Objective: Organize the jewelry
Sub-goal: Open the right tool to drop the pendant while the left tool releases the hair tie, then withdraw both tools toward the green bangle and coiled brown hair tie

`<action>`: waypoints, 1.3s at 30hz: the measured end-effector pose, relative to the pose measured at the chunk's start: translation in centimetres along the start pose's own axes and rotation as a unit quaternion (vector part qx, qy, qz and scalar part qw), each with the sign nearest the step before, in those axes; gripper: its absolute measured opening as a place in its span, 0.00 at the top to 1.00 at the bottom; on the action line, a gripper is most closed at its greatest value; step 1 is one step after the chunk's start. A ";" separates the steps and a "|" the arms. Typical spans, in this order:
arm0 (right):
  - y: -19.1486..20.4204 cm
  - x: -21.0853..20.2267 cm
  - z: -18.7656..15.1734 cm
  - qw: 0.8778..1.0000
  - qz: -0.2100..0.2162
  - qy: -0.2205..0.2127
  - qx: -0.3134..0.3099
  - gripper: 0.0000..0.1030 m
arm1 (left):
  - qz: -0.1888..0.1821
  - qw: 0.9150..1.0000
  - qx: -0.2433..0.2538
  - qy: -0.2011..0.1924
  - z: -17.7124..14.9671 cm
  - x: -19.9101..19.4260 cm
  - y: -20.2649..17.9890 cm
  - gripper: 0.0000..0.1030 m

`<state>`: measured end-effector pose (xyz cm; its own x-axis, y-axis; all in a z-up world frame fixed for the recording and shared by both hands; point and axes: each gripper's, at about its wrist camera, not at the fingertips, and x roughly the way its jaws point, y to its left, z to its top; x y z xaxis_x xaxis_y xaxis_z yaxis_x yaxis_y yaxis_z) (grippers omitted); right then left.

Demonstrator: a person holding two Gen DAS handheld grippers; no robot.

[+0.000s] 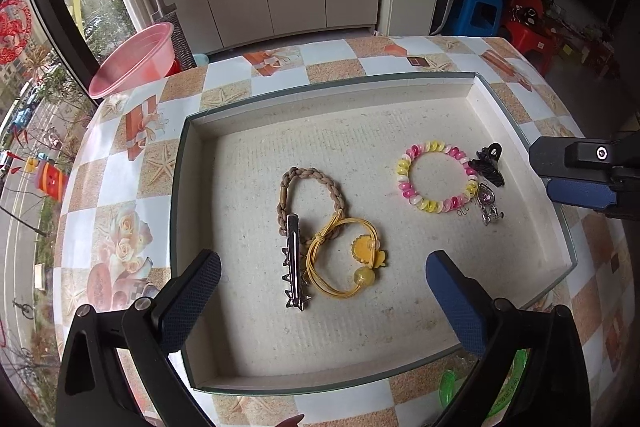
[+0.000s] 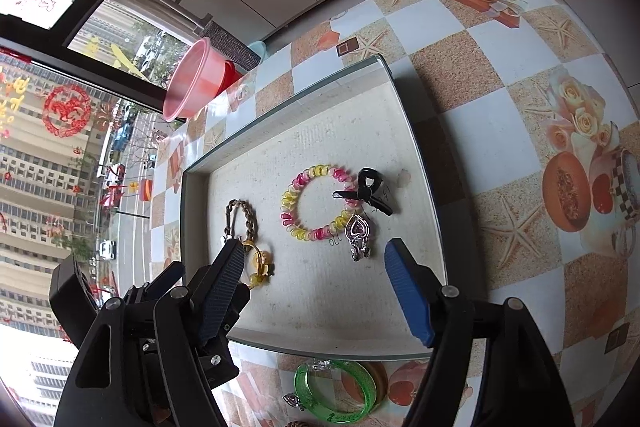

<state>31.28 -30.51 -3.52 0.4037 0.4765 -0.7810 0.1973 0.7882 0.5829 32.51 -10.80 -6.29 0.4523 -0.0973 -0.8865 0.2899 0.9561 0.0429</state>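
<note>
Tray [image 1: 520, 131] on the surface held braided band [image 1: 308, 183], metal clip [image 1: 294, 259], yellow tie [image 1: 344, 267], coil bracelet [image 1: 434, 177], black claw clip [image 1: 488, 163], pendant [image 1: 489, 205]. Left tongs [image 1: 323, 287] and right tongs [image 2: 316, 291] gaped, empty. Risk: overlapping pieces likely lifting together; green bangle [image 2: 336, 393] lay outside.

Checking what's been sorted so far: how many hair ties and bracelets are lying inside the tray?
3: a braided brown hair tie at left, a yellow hair tie overlapping it, and a pink-and-yellow spiral bracelet at right. A green bangle lies outside the tray; more may be hidden.
</note>
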 end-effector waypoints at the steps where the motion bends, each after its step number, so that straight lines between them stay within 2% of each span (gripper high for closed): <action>1: 0.0 0.0 0.0 1.000 0.008 0.000 0.004 0.20 | 0.001 1.000 0.001 -0.004 -0.1 -0.2 0.1 0.00; 5: 0.2 -0.8 -0.6 0.999 0.038 -0.013 0.009 0.00 | 0.006 1.000 0.002 -0.012 -0.3 -1.2 0.5 0.00; 10: 0.9 -1.9 -2.0 0.999 0.032 -0.031 -0.007 0.00 | 0.005 1.000 0.003 -0.016 -1.9 -3.4 1.0 0.00; 15: 0.9 -2.3 -4.6 1.000 0.011 0.005 -0.017 0.00 | 0.009 1.000 -0.001 -0.010 -5.2 -5.7 1.4 0.00; 22: -0.6 -2.9 -9.0 0.999 -0.016 0.028 0.000 0.00 | -0.003 1.000 -0.016 0.015 -10.1 -7.4 2.3 0.00; 32: -1.6 -3.2 -13.2 0.998 -0.045 0.047 0.015 0.00 | -0.045 0.997 -0.027 0.056 -14.9 -8.5 1.8 0.00; 39: -2.2 -2.7 -14.7 0.995 -0.080 0.059 0.011 0.00 | -0.079 0.991 -0.069 0.085 -16.0 -7.9 1.1 0.00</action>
<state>16.65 -27.83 -6.01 0.2579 0.3886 -0.8846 0.2713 0.8496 0.4524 15.72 -4.54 -6.64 0.2591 -0.2122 -0.9423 0.2223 0.9625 -0.1556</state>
